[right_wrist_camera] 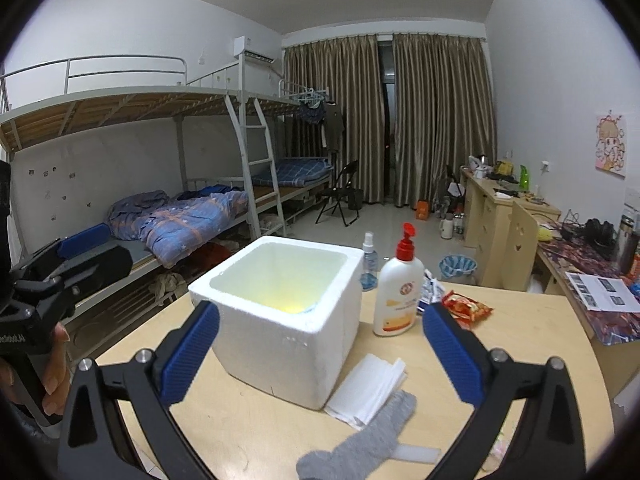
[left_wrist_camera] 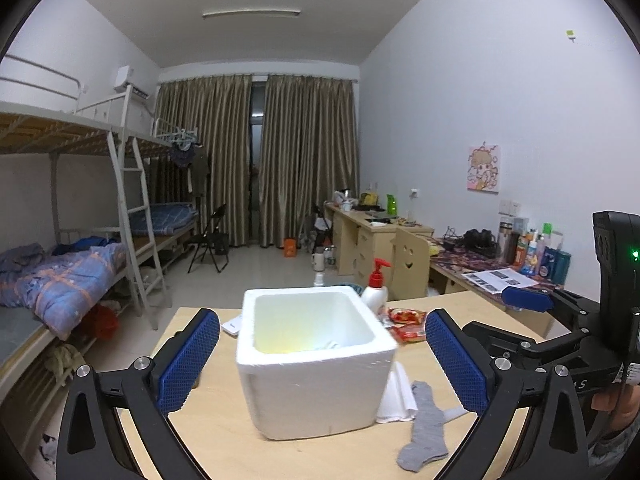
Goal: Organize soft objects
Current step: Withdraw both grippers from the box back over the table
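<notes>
Right now both of your tools are spread wide and hold nothing — the left hand-held gripper (left_wrist_camera: 322, 360) frames the white foam box (left_wrist_camera: 312, 364), and the right hand-held gripper (right_wrist_camera: 320, 354) does the same from its side. On the wooden surface (right_wrist_camera: 520, 344), just to the right of the box, lies a grey sock (right_wrist_camera: 360, 444), partly overlapping a folded white cloth (right_wrist_camera: 368, 390). Both look limp and light, so expect them to sag and drape once lifted — pinch the sock across its middle rather than at a tip, or it may slip free. The cloth seems layered; take the folded edge so the layers stay together. The box is light foam and could slide if nudged.
</notes>
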